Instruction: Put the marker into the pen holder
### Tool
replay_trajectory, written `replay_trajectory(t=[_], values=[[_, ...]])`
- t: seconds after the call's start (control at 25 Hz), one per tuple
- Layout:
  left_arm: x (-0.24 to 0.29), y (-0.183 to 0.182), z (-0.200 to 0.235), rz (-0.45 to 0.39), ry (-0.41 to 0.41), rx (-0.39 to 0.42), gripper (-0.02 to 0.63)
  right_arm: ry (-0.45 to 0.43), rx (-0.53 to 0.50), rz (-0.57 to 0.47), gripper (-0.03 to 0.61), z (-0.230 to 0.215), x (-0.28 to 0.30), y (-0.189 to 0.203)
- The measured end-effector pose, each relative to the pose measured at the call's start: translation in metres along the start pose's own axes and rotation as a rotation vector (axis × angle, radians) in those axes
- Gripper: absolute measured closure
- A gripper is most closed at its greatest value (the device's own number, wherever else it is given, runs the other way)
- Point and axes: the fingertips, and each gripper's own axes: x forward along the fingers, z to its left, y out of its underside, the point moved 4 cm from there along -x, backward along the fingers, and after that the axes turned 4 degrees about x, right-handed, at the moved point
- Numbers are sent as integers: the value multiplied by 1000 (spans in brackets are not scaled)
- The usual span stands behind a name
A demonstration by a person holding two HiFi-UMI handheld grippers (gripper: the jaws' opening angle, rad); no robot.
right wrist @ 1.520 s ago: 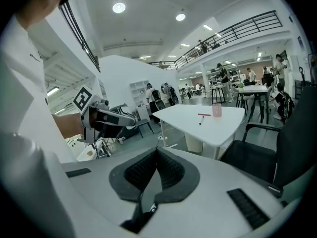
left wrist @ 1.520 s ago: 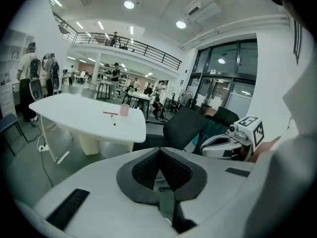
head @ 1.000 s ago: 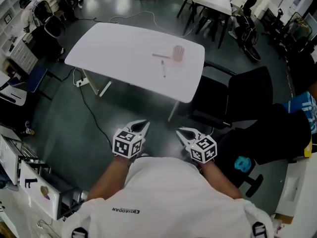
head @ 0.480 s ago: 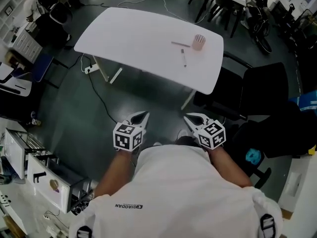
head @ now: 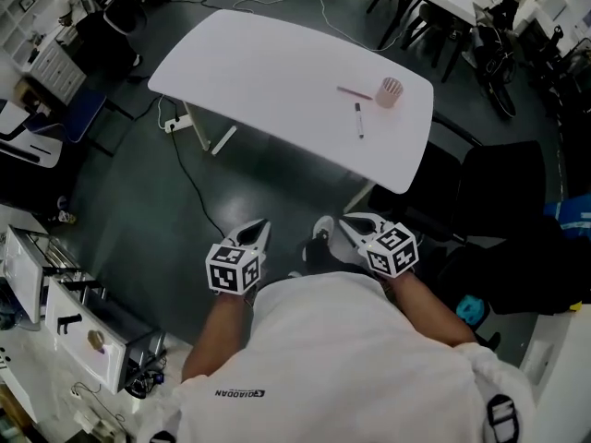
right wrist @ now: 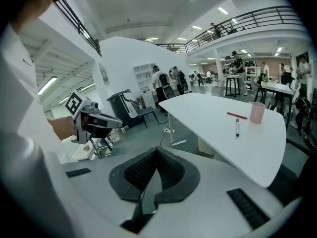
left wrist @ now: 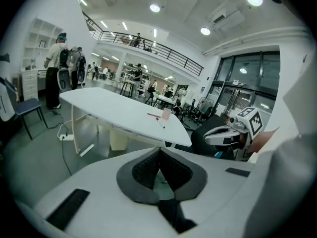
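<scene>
A black marker [head: 358, 119] lies on the white table [head: 268, 72], just left of the pink pen holder [head: 391, 91], which stands upright. A thin red pen [head: 354, 92] lies beside the holder. Both grippers hang over the floor, well short of the table. My left gripper [head: 259, 230] is shut and empty, and so is my right gripper [head: 349, 226]. The left gripper view shows its shut pads [left wrist: 171, 168] and, far off, the marker [left wrist: 162, 124] and holder [left wrist: 166, 114]. In the right gripper view the marker [right wrist: 237, 127] and holder [right wrist: 257, 112] sit beyond the shut pads [right wrist: 168, 170].
A black office chair [head: 503, 183] stands right of the table's near corner. A cable [head: 185, 178] and a power strip [head: 175, 123] lie on the floor at the left. Shelves and storage units [head: 55, 312] line the left side. People [left wrist: 57, 68] stand far off.
The table with the marker and holder has come nearer and shifted right in the head view as the person walks toward it. Both grippers stay shut and low in front of the body.
</scene>
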Motion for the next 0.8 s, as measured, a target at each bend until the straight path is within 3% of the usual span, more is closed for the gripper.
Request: replay_trajectory(t=[0.48,0.8], values=[[37,-40,48,25,-42,14,588,-38,30,-43,563,-48,57,-42],[135,-113,41,63,43,107,588,53,130,-117,563,-151,50,-74]])
